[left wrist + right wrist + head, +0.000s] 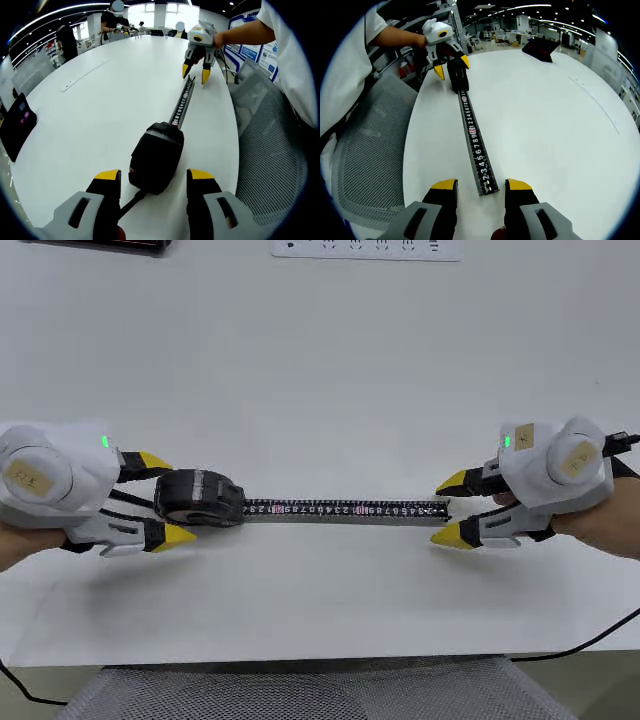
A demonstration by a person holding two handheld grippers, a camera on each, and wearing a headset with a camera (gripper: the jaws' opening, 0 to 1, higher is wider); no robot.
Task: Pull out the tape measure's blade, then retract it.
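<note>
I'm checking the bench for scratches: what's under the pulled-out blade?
The white table lies under the blade, which rests flat on it beyond the tape measure case. The strip directly beneath is covered.

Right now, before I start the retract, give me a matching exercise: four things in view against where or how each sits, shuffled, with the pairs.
Things
1. tape measure case
2. blade
3. right gripper
4. mesh chair

Place or state
A. open, at the blade's tip
B. at the near edge of the table
C. pulled out, lying flat on the table
D. between the jaws of the left gripper

Pairs: 1-D, 2-C, 3-A, 4-B.
</note>
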